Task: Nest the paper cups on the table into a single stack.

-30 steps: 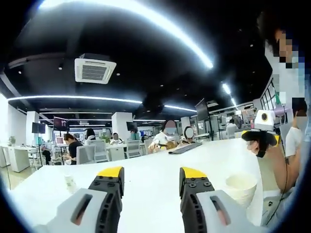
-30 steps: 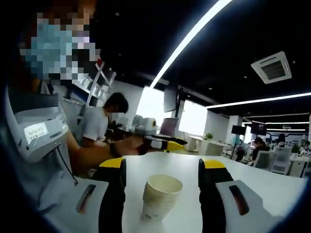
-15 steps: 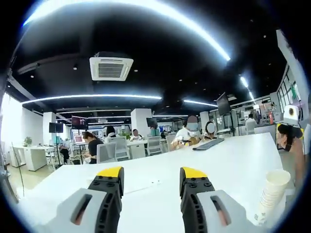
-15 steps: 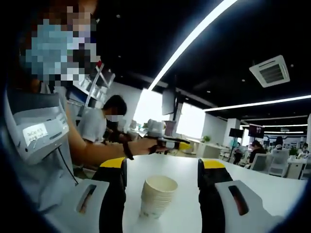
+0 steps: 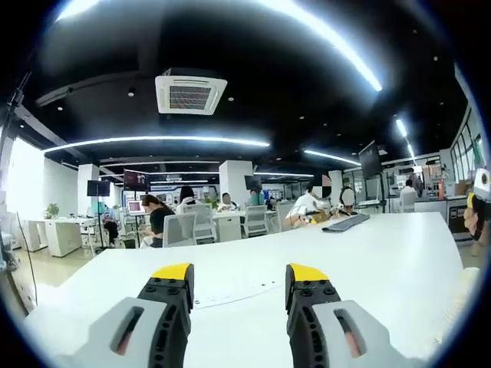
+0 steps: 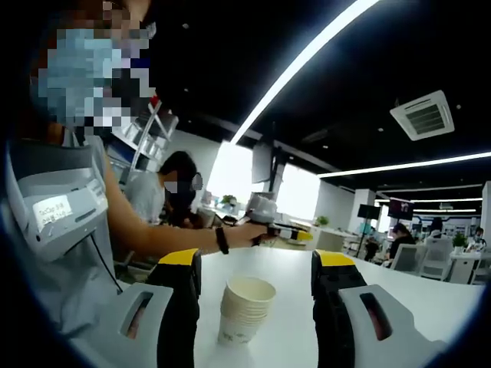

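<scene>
A nested stack of white paper cups [image 6: 244, 310] stands upright on the white table [image 6: 291, 264], seen between the jaws of my right gripper [image 6: 255, 260]. Those jaws stand apart and touch nothing, so the gripper is open. Beyond the stack, the person's outstretched arm holds my left gripper [image 6: 280, 230] above the table. In the left gripper view my left gripper [image 5: 239, 272] is open over bare white table [image 5: 383, 253], with nothing between its yellow-tipped jaws.
A dark keyboard [image 5: 347, 222] lies far off on the table. A thin flat sheet [image 5: 234, 294] lies just ahead of the left jaws. People sit at desks and chairs [image 5: 184, 226] beyond the table's far edge. The person's torso [image 6: 69, 230] is close on the left.
The left gripper view has swung away, and the cup stack has slid out past its right edge. In the right gripper view the arm with the left gripper has shifted right. The stack stands unmoved.
</scene>
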`<state>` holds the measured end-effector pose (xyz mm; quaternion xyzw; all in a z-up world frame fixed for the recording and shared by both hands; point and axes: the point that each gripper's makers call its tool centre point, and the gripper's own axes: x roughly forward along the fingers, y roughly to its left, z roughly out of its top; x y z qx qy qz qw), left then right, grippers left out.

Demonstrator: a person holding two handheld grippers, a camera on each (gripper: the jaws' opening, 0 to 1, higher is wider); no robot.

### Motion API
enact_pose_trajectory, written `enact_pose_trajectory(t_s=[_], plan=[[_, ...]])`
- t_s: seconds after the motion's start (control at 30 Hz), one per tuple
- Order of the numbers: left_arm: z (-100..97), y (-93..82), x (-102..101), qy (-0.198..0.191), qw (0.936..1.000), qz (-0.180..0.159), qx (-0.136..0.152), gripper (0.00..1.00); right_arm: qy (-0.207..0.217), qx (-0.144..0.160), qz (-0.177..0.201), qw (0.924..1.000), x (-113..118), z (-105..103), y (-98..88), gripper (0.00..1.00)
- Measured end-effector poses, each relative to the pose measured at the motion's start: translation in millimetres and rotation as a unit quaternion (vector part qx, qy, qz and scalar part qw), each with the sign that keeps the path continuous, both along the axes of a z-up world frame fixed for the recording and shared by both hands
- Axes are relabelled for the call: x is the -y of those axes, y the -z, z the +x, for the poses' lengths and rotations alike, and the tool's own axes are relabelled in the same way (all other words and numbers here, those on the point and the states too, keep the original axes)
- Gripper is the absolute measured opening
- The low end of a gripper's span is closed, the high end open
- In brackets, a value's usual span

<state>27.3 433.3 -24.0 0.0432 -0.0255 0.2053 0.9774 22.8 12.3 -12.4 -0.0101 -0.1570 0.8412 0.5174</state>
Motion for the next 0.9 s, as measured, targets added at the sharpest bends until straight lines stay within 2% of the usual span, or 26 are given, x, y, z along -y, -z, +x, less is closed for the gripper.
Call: enact_pose_trajectory(t_s=[0.07, 0.13, 0.2, 0.27, 0.4, 0.47, 0.53, 0.6, 0.67, 0.7, 0.8, 0.9], plan=[[5.6, 1.2, -9.2, -0.008, 1.0000, 0.002, -0.004, 0.51, 0.001, 0.002, 0.000, 1.0000, 0.4, 0.4, 0.3, 0.61], [11.8, 1.8, -28.0, -0.016, 0.9998, 0.000, -0.007, 0.52, 0.004, 0.002, 0.000, 1.0000, 1.4, 2.2, 0.3, 0.61], [15.7, 2.0, -37.2, -0.022, 0.9997, -0.011, -0.006, 0.54, 0.007, 0.002, 0.000, 1.0000, 2.7, 4.7, -0.2, 0.61], [18.9, 4.3, -44.6, -0.026, 0.9996, -0.013, -0.007, 0.54, 0.010, 0.001, 0.002, 0.9999, 4.2, 7.4, -1.3, 0.61], [24.4, 10.3, -45.2, -0.038, 0.9990, -0.016, -0.014, 0.54, 0.014, 0.000, 0.005, 0.9999, 6.6, 10.8, -3.6, 0.60], [27.1, 13.7, -56.3, -0.047, 0.9985, -0.018, -0.020, 0.54, 0.015, 0.000, 0.005, 0.9999, 6.9, 11.3, -3.7, 0.60], [29.4, 21.3, -58.7, -0.054, 0.9980, -0.021, -0.026, 0.54, 0.015, 0.000, 0.005, 0.9999, 7.2, 11.6, -3.2, 0.60], [34.1, 24.9, -77.4, -0.063, 0.9973, -0.023, -0.030, 0.54, 0.019, 0.002, 0.004, 0.9998, 7.4, 12.8, -2.6, 0.60], [33.8, 30.3, -77.2, -0.068, 0.9969, -0.026, -0.030, 0.54, 0.023, 0.004, 0.003, 0.9997, 8.3, 14.4, -2.6, 0.60], [37.7, 33.1, -88.7, -0.074, 0.9963, -0.030, -0.031, 0.54, 0.023, 0.004, 0.004, 0.9997, 9.8, 15.4, -3.2, 0.60], [40.8, 41.4, -102.6, -0.086, 0.9950, -0.039, -0.034, 0.54, 0.025, 0.002, 0.007, 0.9997, 12.1, 17.9, -4.8, 0.60], [40.3, 57.8, -118.2, -0.102, 0.9923, -0.043, -0.054, 0.52, 0.021, -0.001, 0.010, 0.9997, 14.9, 16.9, -6.7, 0.60]])
